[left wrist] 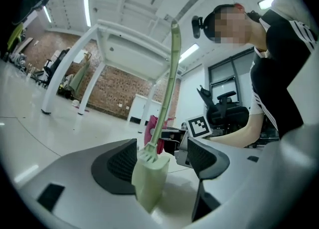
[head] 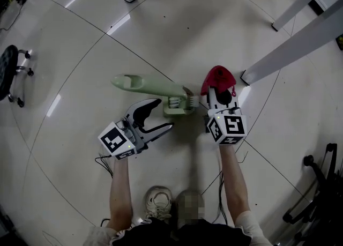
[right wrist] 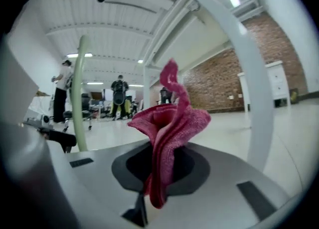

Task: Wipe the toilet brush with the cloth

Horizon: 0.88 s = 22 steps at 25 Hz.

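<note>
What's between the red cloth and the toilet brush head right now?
Nothing: in the head view a narrow bare gap separates the red cloth from the toilet brush head.

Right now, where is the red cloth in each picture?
Head view: red cloth at centre right, held by the right gripper.
Left gripper view: cloth low centre, behind the handle of the green toilet brush.
Right gripper view: cloth dead centre, pinched between the jaws.
Shared landmark: the green toilet brush, in all three.
</note>
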Available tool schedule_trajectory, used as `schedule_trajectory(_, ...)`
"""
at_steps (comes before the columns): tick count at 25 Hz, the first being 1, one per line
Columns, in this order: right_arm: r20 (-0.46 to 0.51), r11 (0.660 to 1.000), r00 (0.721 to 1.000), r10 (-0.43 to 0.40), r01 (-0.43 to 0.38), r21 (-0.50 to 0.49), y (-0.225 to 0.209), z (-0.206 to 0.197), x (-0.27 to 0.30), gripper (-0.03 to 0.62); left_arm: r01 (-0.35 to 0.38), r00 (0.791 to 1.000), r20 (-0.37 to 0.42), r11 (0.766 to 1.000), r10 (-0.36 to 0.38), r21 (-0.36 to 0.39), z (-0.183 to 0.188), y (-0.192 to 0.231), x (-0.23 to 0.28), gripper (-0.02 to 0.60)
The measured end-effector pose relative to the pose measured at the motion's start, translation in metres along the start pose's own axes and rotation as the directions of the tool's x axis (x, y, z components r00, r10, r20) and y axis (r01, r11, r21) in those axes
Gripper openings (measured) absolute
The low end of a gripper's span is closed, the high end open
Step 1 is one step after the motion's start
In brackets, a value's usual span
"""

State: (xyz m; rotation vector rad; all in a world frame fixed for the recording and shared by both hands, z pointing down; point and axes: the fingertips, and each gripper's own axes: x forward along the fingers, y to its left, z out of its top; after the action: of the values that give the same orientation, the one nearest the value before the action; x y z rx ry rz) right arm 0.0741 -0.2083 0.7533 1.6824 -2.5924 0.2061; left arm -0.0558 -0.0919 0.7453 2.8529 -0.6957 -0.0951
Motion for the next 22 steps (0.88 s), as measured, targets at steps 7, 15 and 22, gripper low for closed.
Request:
schedule_trajectory(7,-0.061,0.936,0.998,0.031,-0.007,0.353,-0.014,-0.048,-0.016,0.032,0.029,0.999,-0.037,1.000,-0.029,-0.003,-0.009,0.003,0.022,0.299)
schedule_trajectory(15,-0.100,0.877,0.990,0.097,-0.038,0.478,0.018,-0.070,-0.024,0.032,0.016,0.998,-0.059,1.000,-0.014,0.024,-0.013,0.004,0.026,0.299)
schedule_trajectory(22,-0.133,0.874,0.991,-0.005,0.069,0.481,0.005,-0.076,-0.064,0.031,0.002,0.999,-0.054,1.000,-0.001,0.021,-0.013,0.004,0.027,0.299)
